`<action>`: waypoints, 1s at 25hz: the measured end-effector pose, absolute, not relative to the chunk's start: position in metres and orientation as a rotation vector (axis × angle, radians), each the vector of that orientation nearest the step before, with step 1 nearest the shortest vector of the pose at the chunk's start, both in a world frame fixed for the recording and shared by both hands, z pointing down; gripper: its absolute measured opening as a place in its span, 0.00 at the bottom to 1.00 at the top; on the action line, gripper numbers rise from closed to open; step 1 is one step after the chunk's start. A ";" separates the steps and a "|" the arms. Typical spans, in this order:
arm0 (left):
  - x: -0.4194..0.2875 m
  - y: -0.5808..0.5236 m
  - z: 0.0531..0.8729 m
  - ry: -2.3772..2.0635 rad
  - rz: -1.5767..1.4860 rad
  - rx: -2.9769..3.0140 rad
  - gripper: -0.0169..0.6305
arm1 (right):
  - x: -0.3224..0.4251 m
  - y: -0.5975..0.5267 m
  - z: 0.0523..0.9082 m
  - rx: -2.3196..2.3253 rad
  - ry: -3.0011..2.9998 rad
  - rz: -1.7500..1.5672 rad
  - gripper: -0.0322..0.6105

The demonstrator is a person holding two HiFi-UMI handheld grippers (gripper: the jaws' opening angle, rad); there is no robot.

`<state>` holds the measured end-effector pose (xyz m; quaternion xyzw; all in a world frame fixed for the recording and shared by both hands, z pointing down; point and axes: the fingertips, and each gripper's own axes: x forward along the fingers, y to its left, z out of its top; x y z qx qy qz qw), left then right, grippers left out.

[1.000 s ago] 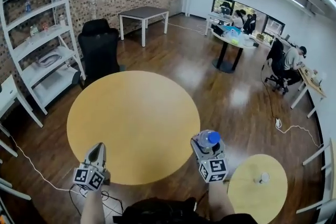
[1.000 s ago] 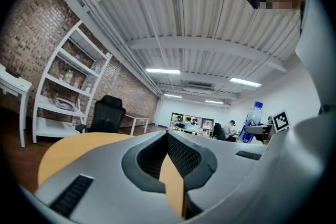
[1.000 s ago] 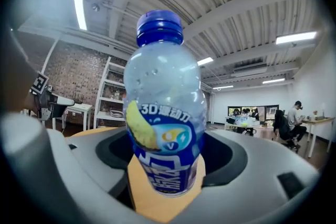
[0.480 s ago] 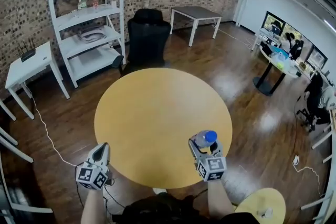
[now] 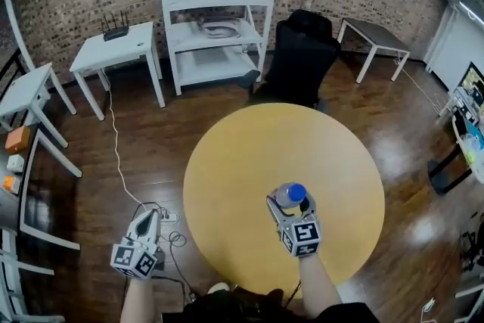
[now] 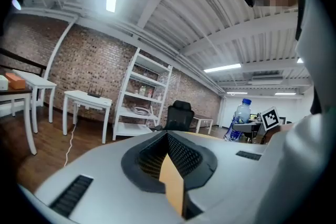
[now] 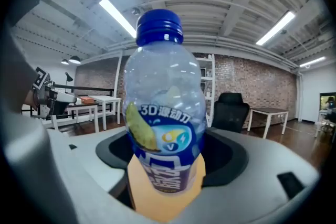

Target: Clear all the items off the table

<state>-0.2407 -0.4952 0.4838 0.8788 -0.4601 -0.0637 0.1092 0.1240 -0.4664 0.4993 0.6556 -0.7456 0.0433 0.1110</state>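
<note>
Holding the bottle [image 7: 163, 107] upright, the right gripper [image 5: 290, 206] has its jaws spread wide and clamped on the lower body, over the printed label. The bottle hangs above the round yellow surface [image 5: 257, 155], close to that surface's near edge, blue cap uppermost.

It is clear thin plastic, so it should be light and give a little under a squeeze. The smooth label could let it slip or twist if the grip is loose. How full it is I cannot tell. The low hold on the widest part looks sound. A grip nearer the cap would let it swing more.

The left gripper [image 5: 147, 218] has its jaws pressed together on nothing and sits off the surface's left side, over the wooden floor.

Beyond the surface's far edge stands a black chair [image 5: 302, 57], almost touching the rim. A white shelf unit [image 5: 219, 11] and a small white table [image 5: 117, 53] stand further off, beyond the surface's far-left side. A cable [image 5: 117, 155] trails across the floor left of the surface. Nothing else shows on the surface, and nothing blocks the bottle's way off it.
</note>
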 end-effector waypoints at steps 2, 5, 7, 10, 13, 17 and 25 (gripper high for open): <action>-0.264 -0.486 0.490 -1.448 -0.151 2.528 0.03 | 0.105 -0.490 0.514 1.853 -2.254 0.166 0.64; -0.299 -0.474 0.503 -1.577 -0.127 2.433 0.03 | 0.077 -0.516 0.544 1.756 -2.320 0.228 0.64; -0.318 -0.467 0.511 -1.642 -0.124 2.371 0.03 | 0.060 -0.531 0.563 1.695 -2.348 0.263 0.64; -0.330 -0.453 0.526 -1.692 -0.120 2.287 0.03 | 0.043 -0.546 0.587 1.600 -2.361 0.271 0.64; -0.334 -0.443 0.537 -1.691 -0.105 2.254 0.03 | 0.034 -0.561 0.602 1.570 -2.345 0.243 0.64; -0.360 -0.429 0.549 -1.720 -0.110 2.196 0.03 | 0.021 -0.564 0.624 1.583 -2.300 0.252 0.64; -0.381 -0.403 0.560 -1.769 -0.132 2.114 0.03 | 0.014 -0.559 0.663 1.630 -2.242 0.315 0.64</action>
